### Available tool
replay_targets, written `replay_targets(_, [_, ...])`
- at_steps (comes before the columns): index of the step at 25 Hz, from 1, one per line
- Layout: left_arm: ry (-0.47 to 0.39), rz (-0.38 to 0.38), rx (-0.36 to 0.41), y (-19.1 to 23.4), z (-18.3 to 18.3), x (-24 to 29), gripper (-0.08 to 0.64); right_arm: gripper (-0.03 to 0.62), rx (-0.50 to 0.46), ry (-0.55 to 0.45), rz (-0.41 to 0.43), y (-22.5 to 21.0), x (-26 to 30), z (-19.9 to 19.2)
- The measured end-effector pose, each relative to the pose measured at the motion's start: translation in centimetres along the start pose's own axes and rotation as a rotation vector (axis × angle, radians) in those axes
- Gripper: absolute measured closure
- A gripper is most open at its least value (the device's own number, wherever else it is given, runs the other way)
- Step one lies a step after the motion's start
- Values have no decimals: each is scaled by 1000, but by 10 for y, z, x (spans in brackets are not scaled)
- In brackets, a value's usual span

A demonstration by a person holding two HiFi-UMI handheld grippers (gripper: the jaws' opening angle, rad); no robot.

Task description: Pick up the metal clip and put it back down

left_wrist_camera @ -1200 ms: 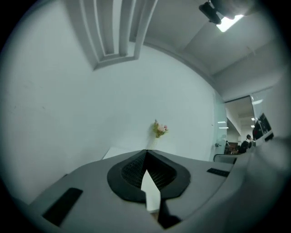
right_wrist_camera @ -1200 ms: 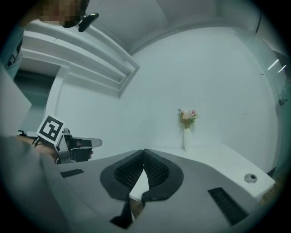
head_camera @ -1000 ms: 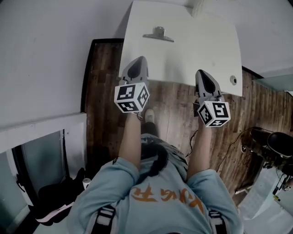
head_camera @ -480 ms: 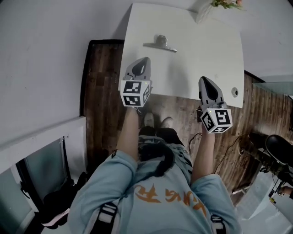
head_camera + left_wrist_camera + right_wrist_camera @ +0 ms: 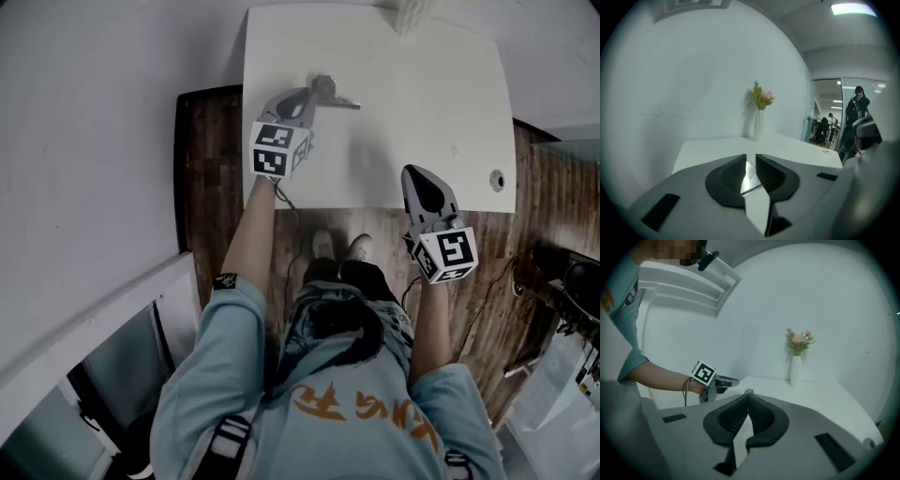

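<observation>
The metal clip [image 5: 332, 91] lies on the white table [image 5: 422, 103], toward its far left. My left gripper [image 5: 307, 97] has its tips right at the clip's left end. Its jaws are opening a little, and in the left gripper view the clip's shiny handle [image 5: 749, 176] shows in the narrow gap between the pads; I see neither pad pressing on it. My right gripper [image 5: 419, 180] hangs over the table's near edge, well to the right of the clip. Its jaws [image 5: 748, 397] are shut with nothing in them. The left gripper [image 5: 733, 380] also appears in the right gripper view.
A white vase with flowers [image 5: 758, 123] stands at the table's far edge [image 5: 410, 11]. A round cable hole [image 5: 497, 178] sits near the table's right front corner. A white wall runs along the left, and wooden floor lies below the table's near edge.
My left gripper has moved forward from the table's near edge up to the clip. The right gripper has stayed by the near edge.
</observation>
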State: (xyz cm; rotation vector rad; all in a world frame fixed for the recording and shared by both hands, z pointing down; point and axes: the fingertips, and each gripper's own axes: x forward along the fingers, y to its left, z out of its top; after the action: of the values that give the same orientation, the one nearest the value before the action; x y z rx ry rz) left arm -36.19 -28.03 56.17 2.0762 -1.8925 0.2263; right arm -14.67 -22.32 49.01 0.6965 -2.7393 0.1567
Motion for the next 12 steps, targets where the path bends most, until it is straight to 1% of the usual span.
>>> replay_targets(1, [37,-18,17,4,-6,11,453,580,8,9,-7,-4,1,-4])
replay_targets(2, [70,-34,32,8,-12,20,411,580,16,19,-14,-7,1,-9])
replay_targets(5, [133,-67,52,19,-27,45,372,580,34,48,-30,-19,5,-21])
replay_targets(8, [146,-96,26,30,-31,65,363,580,40,69,-34,-25,11,-28])
replay_targets(9, [158,-112,37,32,-33,70,357,580,42,75,-35,-26,13,-31])
replay_targets(10, [179,-136,63,32,-36,74,356,580,44,81,-36,-26,13,-33])
replay_targets(12, [222,-197,107,28,-42,81,353,580,49,92,-39,-28,13,-37])
